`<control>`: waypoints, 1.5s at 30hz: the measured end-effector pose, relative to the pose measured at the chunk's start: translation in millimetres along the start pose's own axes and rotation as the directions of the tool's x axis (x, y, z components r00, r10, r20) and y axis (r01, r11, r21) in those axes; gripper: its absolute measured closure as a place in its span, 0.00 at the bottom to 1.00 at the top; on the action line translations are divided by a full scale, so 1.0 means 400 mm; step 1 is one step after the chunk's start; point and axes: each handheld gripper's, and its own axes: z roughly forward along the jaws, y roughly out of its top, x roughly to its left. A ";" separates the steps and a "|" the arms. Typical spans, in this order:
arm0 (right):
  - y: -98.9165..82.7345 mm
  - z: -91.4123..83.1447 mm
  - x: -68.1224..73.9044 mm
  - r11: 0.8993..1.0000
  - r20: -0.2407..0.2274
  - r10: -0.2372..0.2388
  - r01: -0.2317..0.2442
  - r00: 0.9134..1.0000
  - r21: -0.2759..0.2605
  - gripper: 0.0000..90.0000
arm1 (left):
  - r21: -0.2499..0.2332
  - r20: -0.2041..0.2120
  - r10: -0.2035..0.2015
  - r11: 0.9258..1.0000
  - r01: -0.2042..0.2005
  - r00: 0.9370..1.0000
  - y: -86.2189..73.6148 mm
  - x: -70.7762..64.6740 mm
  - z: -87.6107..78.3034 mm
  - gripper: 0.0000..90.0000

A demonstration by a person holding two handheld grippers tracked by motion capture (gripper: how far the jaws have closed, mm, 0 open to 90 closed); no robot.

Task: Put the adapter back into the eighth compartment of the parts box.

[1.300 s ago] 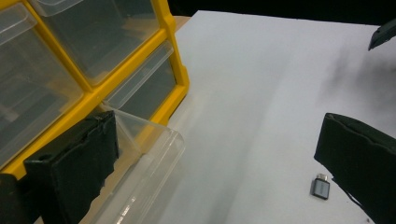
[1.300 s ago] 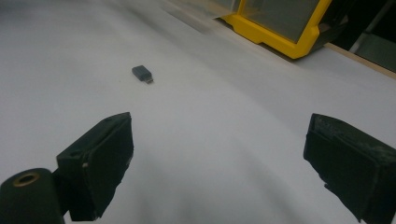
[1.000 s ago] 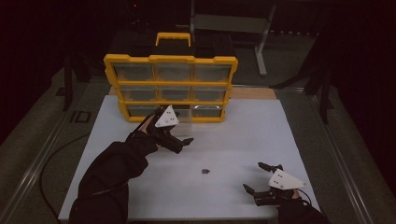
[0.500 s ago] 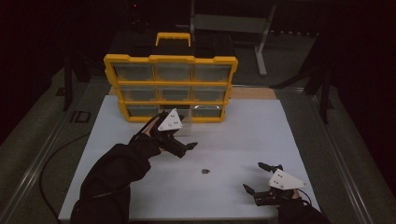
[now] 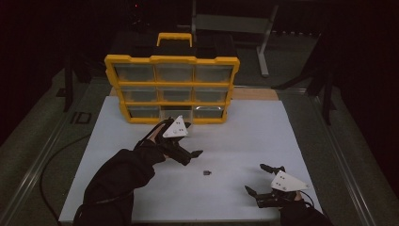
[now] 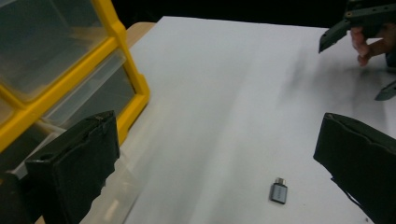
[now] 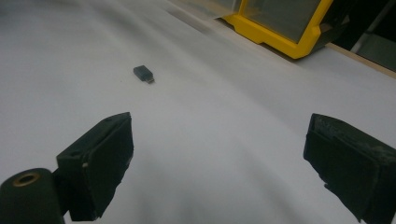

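Fingers [image 6: 74, 172] of our left gripper [image 5: 186, 153] stand released, just short of the small grey adapter [image 6: 278, 192] lying alone near the middle of the white surface [image 5: 244, 136]. We judge it light, rigid and slippery, best pinched across its flat sides. Our right gripper [image 5: 263, 181], also spread, waits near the front right corner. One adapter; one yellow drawer organizer [image 5: 171, 89] at the back edge.

The white table [image 5: 244, 136] lies bare between the left gripper [image 5: 188, 157] and the right gripper [image 5: 263, 181], so a gripper can pass there freely. The only thing lying on this stretch is the small adapter [image 5: 206, 173]. At the far side, the yellow drawer box [image 5: 172, 89] blocks the way, just beside the left gripper.
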 end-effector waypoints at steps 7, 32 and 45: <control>0.000 0.001 0.000 1.000 0.001 -0.001 0.001 1.000 0.001 0.09 | 0.003 0.057 -0.025 1.000 0.025 0.998 -0.011 -0.016 0.013 0.00; 0.001 0.001 0.001 1.000 -0.003 -0.001 0.001 1.000 0.002 0.09 | 0.081 0.104 -0.042 0.996 0.034 0.994 -0.056 -0.092 0.081 0.00; 0.001 0.000 0.002 1.000 -0.004 -0.005 0.005 1.000 0.002 0.09 | 0.113 0.106 -0.050 0.993 0.038 0.993 -0.084 -0.109 0.114 0.00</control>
